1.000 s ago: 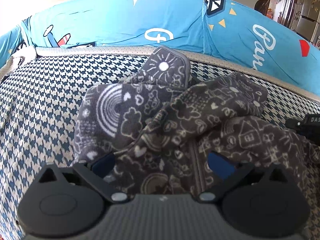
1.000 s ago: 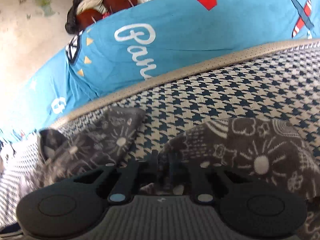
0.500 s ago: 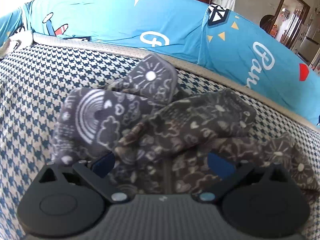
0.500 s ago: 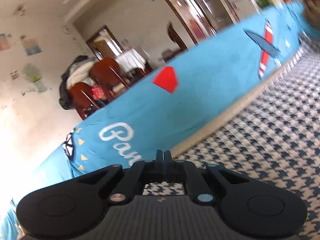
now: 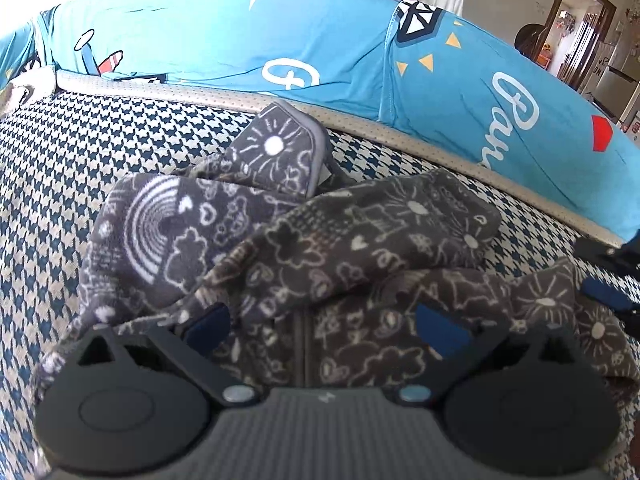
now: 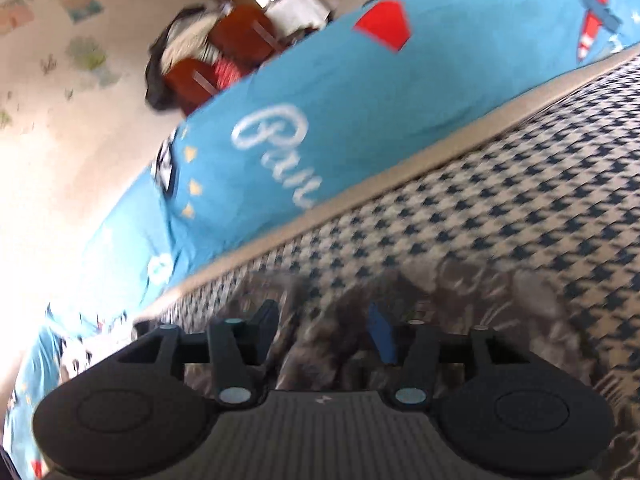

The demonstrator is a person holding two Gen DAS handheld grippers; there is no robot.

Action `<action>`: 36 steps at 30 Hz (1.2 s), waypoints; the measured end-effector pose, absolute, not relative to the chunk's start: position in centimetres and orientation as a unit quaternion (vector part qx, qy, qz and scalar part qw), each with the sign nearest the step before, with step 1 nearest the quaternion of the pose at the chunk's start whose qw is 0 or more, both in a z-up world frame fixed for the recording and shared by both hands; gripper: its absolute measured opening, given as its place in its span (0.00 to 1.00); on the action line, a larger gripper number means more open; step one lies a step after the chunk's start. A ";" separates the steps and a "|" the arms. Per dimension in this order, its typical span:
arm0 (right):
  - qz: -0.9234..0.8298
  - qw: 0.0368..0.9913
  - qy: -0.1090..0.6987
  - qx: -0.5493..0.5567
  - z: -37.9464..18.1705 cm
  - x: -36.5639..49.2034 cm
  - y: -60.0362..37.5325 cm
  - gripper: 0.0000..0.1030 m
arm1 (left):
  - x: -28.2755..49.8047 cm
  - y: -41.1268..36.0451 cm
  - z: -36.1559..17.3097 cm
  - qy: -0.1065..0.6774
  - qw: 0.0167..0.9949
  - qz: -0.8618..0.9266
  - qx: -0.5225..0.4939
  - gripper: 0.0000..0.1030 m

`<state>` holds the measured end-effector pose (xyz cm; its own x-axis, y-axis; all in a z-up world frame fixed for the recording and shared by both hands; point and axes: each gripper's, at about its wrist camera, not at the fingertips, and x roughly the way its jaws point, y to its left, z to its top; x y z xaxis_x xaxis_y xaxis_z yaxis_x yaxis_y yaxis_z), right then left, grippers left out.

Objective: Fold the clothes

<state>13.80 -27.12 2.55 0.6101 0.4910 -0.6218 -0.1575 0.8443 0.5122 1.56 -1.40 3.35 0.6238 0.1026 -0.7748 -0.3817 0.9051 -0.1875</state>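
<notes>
Two grippers are over one grey garment (image 5: 328, 256) with white doodle print (suns, hearts, clouds, a small house), which lies crumpled on a houndstooth cover (image 5: 80, 168) in dark blue and cream. In the left wrist view the left gripper (image 5: 324, 322) has its jaws spread wide, and the blue pads (image 5: 438, 334) sit low over the near part of the cloth, on both sides of a zipper line that runs toward the camera. Nothing is held between them. One sleeve or flap with a grey hem (image 5: 280, 152) points away toward a beige piped edge (image 5: 400, 132) of the cover. Behind this edge is a bright blue sheet (image 5: 224, 40) with a white star, a small plane and white script letters.

At the right border of the same view, part of the right gripper (image 5: 608, 280) is visible beside the garment's right end. In the right wrist view (this picture is blurred) the right gripper (image 6: 324, 330) is also parted, with grey cloth (image 6: 332, 320) showing in the gap; whether the fingers touch it I cannot tell. Far behind the sheet are reddish wooden chairs (image 6: 224, 48) with clothes on them.
</notes>
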 end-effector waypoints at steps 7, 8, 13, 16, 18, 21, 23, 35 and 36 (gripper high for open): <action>0.172 0.884 0.422 0.105 0.3 13.0 -23.1 0.54 | 1.1 -0.7 3.1 0.415 0.882 0.140 -0.173 1.00; 0.169 0.888 0.418 0.096 0.0 12.9 -22.9 0.46 | 1.0 -0.6 3.0 0.417 0.881 0.141 -0.172 1.00; 0.162 0.895 0.398 0.116 -0.5 13.0 -23.1 0.11 | 0.8 0.1 2.4 0.427 0.875 0.147 -0.174 1.00; 0.152 0.895 0.382 0.171 0.2 13.2 -24.4 0.08 | 0.8 0.4 2.1 0.431 0.871 0.154 -0.176 1.00; 0.141 0.902 0.361 0.192 1.1 13.1 -25.2 0.08 | 0.7 0.3 2.3 0.424 0.874 0.155 -0.177 1.00; 0.127 0.916 0.320 0.207 2.9 12.9 -26.2 0.07 | 0.6 0.1 2.6 0.412 0.880 0.155 -0.178 1.00; 0.115 0.928 0.290 0.205 4.1 12.8 -26.9 0.07 | 0.7 -0.1 2.7 0.408 0.882 0.155 -0.179 1.00; 0.055 0.927 0.303 0.214 4.1 14.6 -30.6 0.10 | 1.6 -3.0 2.3 0.406 0.887 0.141 -0.167 1.00; 0.054 0.927 0.307 0.209 3.9 14.6 -30.6 0.10 | 1.7 -3.2 2.2 0.407 0.887 0.140 -0.166 1.00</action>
<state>14.61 -30.56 3.93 0.8056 0.2291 -0.5464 0.0277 0.9066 0.4210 1.66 -3.24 2.22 0.6295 0.1128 -0.7688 -0.3829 0.9060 -0.1806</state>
